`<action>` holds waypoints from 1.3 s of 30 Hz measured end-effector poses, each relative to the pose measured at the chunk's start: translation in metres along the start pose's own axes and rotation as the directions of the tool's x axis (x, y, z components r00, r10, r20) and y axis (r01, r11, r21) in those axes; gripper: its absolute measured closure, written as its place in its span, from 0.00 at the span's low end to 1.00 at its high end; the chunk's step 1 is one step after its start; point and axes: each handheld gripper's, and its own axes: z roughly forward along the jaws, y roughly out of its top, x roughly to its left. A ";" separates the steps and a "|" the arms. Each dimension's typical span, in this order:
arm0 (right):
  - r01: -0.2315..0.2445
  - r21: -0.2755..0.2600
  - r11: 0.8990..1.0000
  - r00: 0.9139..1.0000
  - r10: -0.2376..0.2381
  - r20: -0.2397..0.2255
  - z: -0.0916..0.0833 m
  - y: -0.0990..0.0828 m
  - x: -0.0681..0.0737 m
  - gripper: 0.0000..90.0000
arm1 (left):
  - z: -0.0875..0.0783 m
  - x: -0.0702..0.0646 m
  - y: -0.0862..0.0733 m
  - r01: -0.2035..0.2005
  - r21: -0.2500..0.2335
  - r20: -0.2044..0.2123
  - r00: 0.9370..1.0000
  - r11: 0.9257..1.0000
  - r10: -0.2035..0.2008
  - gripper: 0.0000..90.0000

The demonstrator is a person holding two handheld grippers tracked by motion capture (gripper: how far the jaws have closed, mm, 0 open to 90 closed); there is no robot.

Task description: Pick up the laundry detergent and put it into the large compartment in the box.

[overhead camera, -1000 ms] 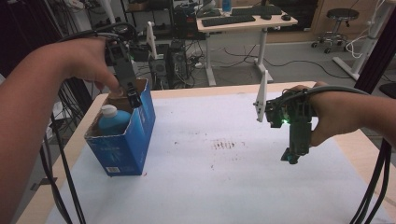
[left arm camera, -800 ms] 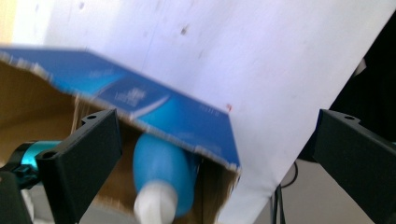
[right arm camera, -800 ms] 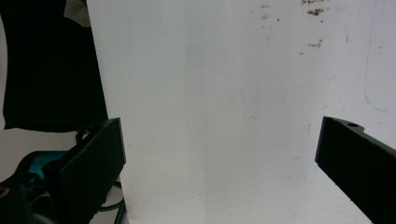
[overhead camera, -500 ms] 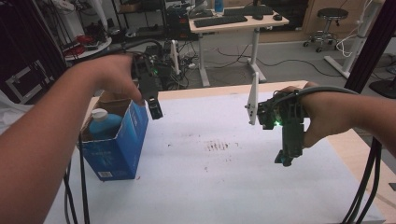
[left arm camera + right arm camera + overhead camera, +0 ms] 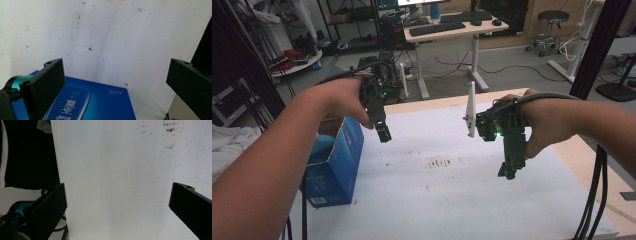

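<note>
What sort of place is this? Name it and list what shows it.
Probably a lab or workshop. Behind the table stand a desk with keyboards, a stool and a rack with cables. The person holds a gripper in each hand beside a blue box.

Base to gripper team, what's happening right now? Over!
Left hand-held gripper open, empty, above the table. Right hand-held gripper open, empty. Blue cardboard box stands open at the white table's left. Nothing in the way.

Box (image 5: 334, 165): blue carton with white print, standing upright, top open.
Place: left part of the white table cover, near its left edge.
Contents: a light blue rounded item (image 5: 319, 150) inside, top just showing.
Contact: nothing grips it.
</note>
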 end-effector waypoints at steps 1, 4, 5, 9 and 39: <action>-0.001 0.000 1.000 1.000 0.001 -0.003 0.000 0.000 0.000 0.01 | 0.001 0.001 0.000 -0.005 -0.006 -0.002 1.000 1.000 0.005 0.02; -0.004 0.002 1.000 1.000 0.004 0.000 0.000 0.002 0.000 0.01 | 0.003 0.003 0.001 -0.002 -0.003 0.010 1.000 1.000 0.002 0.02; -0.007 0.002 1.000 1.000 0.007 0.001 0.000 0.002 0.000 0.01 | 0.003 0.002 0.001 -0.004 -0.004 0.004 1.000 1.000 0.004 0.02; -0.005 0.008 1.000 1.000 0.005 0.002 -0.002 0.002 0.000 0.01 | 0.003 0.001 0.003 -0.018 -0.004 0.005 1.000 1.000 0.018 0.02; -0.018 -0.001 1.000 1.000 0.018 0.019 -0.011 -0.005 -0.002 0.01 | 0.012 0.003 0.014 -0.033 0.009 0.025 0.999 0.999 0.033 0.02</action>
